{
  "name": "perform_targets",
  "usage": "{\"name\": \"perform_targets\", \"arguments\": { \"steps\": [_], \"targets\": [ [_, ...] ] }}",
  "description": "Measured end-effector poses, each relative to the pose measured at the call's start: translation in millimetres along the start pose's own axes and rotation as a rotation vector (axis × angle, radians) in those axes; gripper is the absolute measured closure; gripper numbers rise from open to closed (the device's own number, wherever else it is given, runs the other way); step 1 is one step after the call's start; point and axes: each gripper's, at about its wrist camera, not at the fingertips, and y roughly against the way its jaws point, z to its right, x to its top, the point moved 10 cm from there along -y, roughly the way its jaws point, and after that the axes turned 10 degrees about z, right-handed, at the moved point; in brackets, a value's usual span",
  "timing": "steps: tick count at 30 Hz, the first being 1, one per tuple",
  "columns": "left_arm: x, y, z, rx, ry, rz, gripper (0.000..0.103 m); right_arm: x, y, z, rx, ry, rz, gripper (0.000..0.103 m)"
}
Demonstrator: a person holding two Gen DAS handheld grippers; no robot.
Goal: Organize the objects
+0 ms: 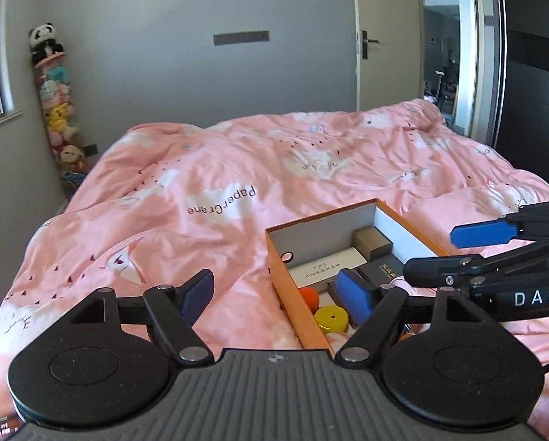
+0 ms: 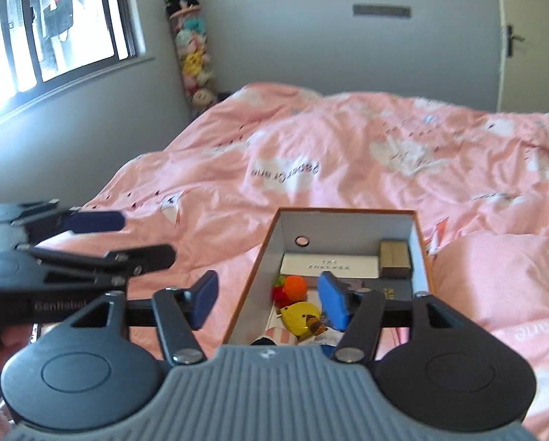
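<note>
On the pink bed [image 1: 237,154] both tools hang empty: left hand-held gripper [image 1: 278,294] spread wide over the box's [image 1: 292,294] left wall, right hand-held gripper [image 2: 268,296] released above it. Inside lie an orange ball [image 2: 296,286], yellow toy [image 2: 300,318], white card [image 2: 329,266] and brown block [image 2: 394,257].

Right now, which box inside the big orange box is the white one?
The long flat box lying against the far wall of the orange box. It is white with small lettering; the brown box beside it is short and chunky.
</note>
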Motion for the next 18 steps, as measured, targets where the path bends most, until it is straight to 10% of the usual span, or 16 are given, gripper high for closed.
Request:
{"name": "perform_targets", "arguments": {
  "steps": [18],
  "targets": [
    [-46,-15,4,0.013,0.118,-0.106,0.012,-45,28,11,-0.229,0.036,0.054,0.01]
  ]
}}
